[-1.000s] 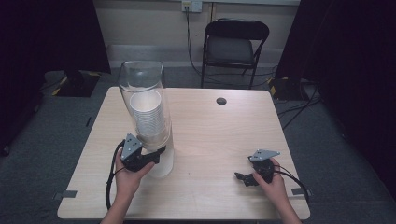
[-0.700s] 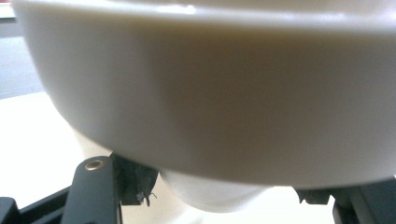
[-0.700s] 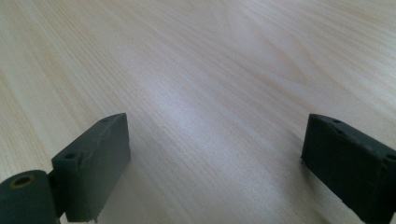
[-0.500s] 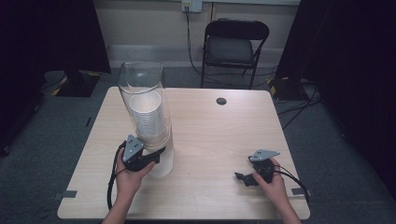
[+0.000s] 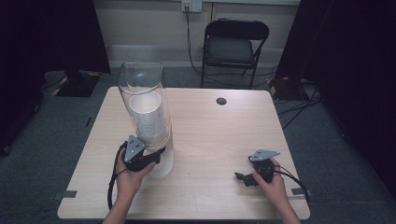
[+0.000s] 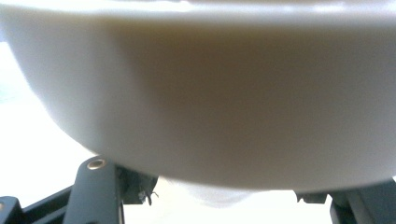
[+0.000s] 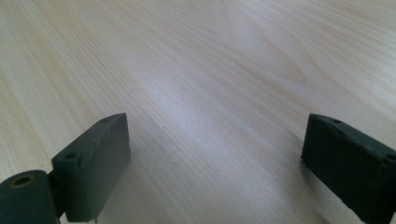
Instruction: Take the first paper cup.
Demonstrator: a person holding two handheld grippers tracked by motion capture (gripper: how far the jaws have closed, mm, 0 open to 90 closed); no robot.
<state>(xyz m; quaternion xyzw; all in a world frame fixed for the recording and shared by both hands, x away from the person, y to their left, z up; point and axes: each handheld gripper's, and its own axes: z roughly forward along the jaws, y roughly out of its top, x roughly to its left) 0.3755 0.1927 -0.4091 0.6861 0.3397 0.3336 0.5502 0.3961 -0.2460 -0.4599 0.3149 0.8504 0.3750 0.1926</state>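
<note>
While jaws gape over table [image 7: 224,70], overhead reveals cup stack [image 5: 150,122].

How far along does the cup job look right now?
Done: nothing yet, it seems; no loose cup stands on the table. In hand: the left gripper is at the foot of the tilted clear tube, jaws either side of the lowest white cup; whether they pinch it, I cannot tell. The cup stack sits inside the tube. Left: probably drawing that cup free. The right gripper rests open on the table.
</note>
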